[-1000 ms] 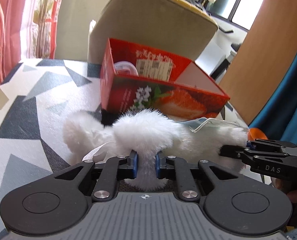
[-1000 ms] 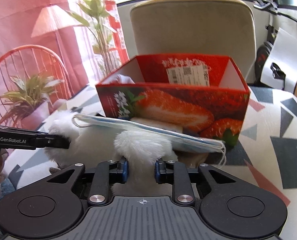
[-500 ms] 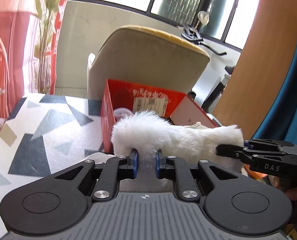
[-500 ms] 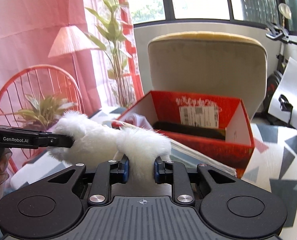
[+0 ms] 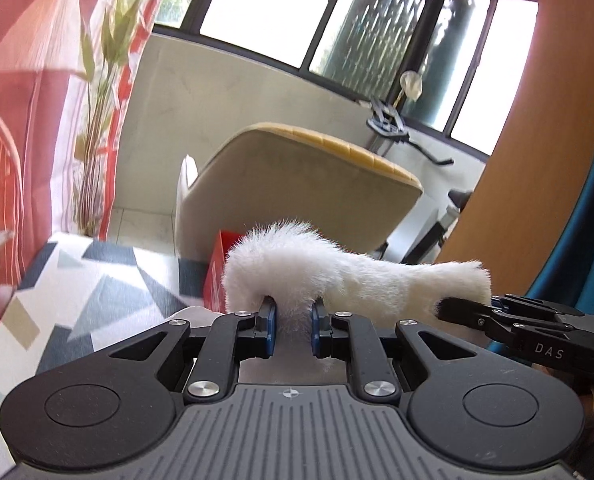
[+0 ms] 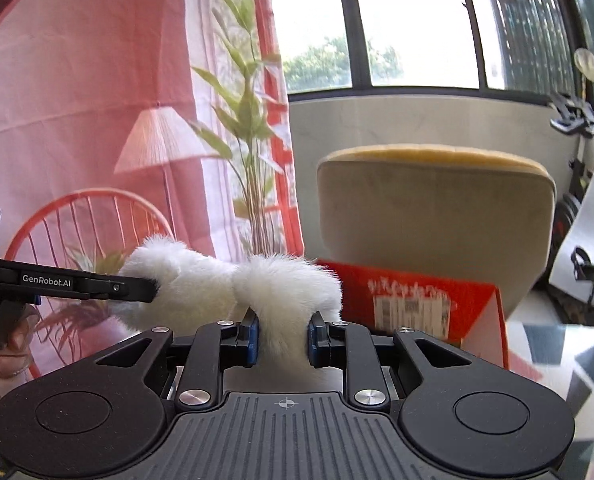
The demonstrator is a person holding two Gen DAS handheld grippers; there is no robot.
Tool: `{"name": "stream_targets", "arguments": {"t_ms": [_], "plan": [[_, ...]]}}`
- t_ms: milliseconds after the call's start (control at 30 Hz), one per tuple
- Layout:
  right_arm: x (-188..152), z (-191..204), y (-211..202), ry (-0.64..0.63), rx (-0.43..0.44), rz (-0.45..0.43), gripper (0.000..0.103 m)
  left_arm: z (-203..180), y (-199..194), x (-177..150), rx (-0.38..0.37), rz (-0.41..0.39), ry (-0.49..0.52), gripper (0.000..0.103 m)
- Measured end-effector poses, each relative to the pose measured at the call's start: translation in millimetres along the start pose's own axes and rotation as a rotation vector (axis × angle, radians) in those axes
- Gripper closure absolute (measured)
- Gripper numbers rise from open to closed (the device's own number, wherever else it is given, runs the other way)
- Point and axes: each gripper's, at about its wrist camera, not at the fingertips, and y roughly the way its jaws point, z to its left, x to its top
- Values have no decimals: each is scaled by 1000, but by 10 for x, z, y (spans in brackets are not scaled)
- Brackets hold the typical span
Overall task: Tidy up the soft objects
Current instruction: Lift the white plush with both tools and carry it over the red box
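A white fluffy plush piece (image 5: 337, 272) hangs in the air, stretched between my two grippers above the table. My left gripper (image 5: 293, 328) is shut on one end of it. My right gripper (image 6: 283, 334) is shut on the other end (image 6: 289, 288). Each gripper shows in the other's view: the right one (image 5: 509, 320) at the right edge of the left wrist view, the left one (image 6: 77, 282) at the left edge of the right wrist view. The red strawberry box (image 6: 417, 312) stands open on the table just beyond and below the plush; only its left corner (image 5: 217, 276) shows in the left wrist view.
The table has a white cloth with grey and beige triangles (image 5: 77, 280). A beige chair with a yellow seat edge (image 5: 297, 184) stands behind the box. A pink curtain (image 6: 97, 100) and a plant (image 6: 249, 140) are at the left. A wooden panel (image 5: 537, 140) is at the right.
Both grippers have lifted the plush off the table, up to above the box's rim. The face mask that lay over it is out of view.
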Motion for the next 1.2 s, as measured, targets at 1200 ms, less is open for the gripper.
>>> {"name": "stream_targets", "arguments": {"t_ms": [1200], "plan": [[727, -916, 657, -101, -171, -28, 84, -390, 1512, 685, -33, 38, 121, 85]]}}
